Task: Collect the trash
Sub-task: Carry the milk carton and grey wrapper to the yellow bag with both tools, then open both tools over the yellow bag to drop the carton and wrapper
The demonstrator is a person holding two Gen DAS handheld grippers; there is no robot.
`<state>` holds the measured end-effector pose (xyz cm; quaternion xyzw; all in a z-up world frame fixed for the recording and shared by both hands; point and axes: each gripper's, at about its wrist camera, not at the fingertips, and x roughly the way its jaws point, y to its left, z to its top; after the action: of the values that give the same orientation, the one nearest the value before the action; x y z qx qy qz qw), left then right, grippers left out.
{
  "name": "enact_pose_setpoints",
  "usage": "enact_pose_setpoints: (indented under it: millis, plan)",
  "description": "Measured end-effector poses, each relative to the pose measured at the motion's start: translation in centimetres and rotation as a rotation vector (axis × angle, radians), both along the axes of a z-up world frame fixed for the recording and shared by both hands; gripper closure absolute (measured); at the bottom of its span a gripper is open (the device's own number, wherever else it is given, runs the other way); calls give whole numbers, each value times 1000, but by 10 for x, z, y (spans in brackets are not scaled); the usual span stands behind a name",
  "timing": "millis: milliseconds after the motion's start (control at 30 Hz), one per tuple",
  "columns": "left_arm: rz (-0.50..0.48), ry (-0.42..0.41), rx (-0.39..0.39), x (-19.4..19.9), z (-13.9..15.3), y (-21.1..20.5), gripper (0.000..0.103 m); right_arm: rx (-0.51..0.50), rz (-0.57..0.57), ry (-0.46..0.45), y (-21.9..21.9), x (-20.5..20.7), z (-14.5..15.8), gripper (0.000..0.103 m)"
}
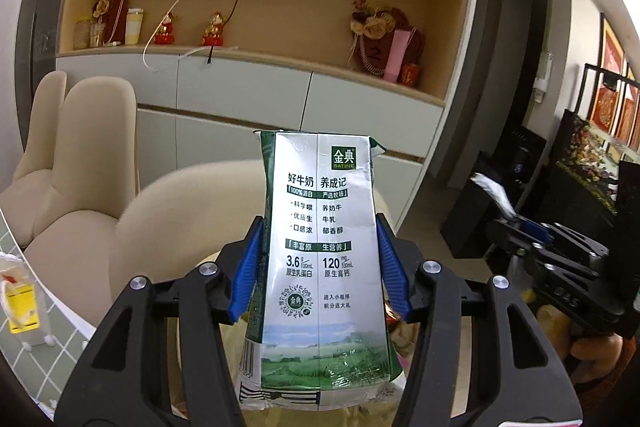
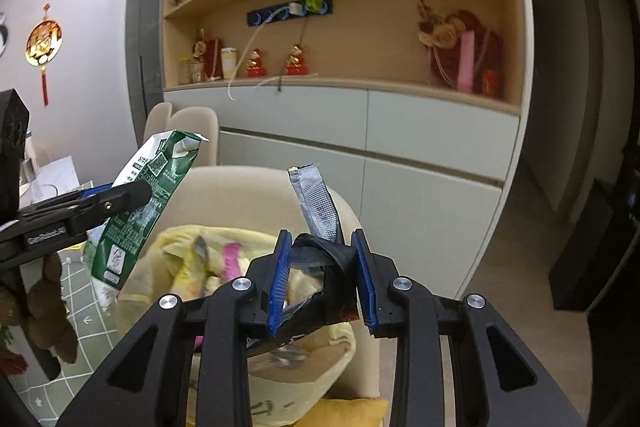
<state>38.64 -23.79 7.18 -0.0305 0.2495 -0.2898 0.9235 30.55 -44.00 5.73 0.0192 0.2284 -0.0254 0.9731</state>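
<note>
Between the blue pads of the left gripper [image 1: 320, 263], a flattened white-and-green milk carton [image 1: 320, 267] stands upright, pinched at its waist; the right wrist view shows the same carton [image 2: 148, 199] tilted, held in the air to the left. The right gripper [image 2: 322, 279] clamps a crumpled black wrapper [image 2: 332, 263], from which a silvery strip [image 2: 316, 203] rises. Directly below both grippers lies an open yellow bag [image 2: 224, 259] holding pink and pale scraps, though blur makes these contents hard to identify. Behind the bag stand cream chairs [image 1: 84, 163], which partly screen the grey cabinet [image 2: 400, 155]. Above the cabinet, wooden shelving [image 2: 360, 39] carries red figurines [image 2: 276, 61], dried flowers [image 2: 440, 31], jars and a power strip [image 2: 290, 11] with trailing cables. A tiled tabletop [image 1: 24, 267] borders the left edge.
</note>
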Motion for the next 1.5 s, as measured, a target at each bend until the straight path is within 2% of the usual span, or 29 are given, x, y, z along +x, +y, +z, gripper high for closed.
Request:
enact_pose_setpoints:
  millis: [133, 200, 367, 467, 600, 667, 733, 900, 1033, 1167, 1267, 1433, 1500]
  plan:
    - [8, 34, 50, 15, -13, -18, 52, 10, -5, -1, -13, 4, -9, 73]
    - [8, 66, 100, 24, -19, -29, 52, 30, -3, -2, -17, 5, -11, 73]
    - [-34, 206, 196, 36, -41, -45, 52, 43, 9, -4, -18, 7, -15, 73]
    - [-65, 248, 208, 38, -50, -46, 52, 57, 15, 2, -15, 10, -16, 74]
    - [-75, 288, 168, 40, -50, -37, 47, 51, 34, 13, -5, 13, -17, 74]
    - [-68, 291, 126, 36, -43, -25, 43, 49, 43, 15, 0, 15, -16, 73]
    - [-48, 262, 98, 26, -33, -6, 42, 53, 61, 20, 8, 17, -14, 74]
    - [14, 198, 87, -6, -11, 40, 42, 42, 141, 29, 41, 31, -5, 73]
    - [36, 164, 98, -36, -5, 73, 42, 10, 232, 147, 80, 65, -13, 73]
    - [63, 134, 118, -71, -4, 112, 42, -23, 268, 286, 104, 89, -39, 73]
    - [101, 113, 143, -91, -8, 142, 41, -46, 271, 329, 114, 91, -50, 73]
    - [167, 161, 140, -108, -22, 190, 41, -55, 269, 403, 117, 93, -66, 73]
    - [207, 172, 130, -114, -27, 212, 41, -38, 263, 407, 115, 91, -67, 73]
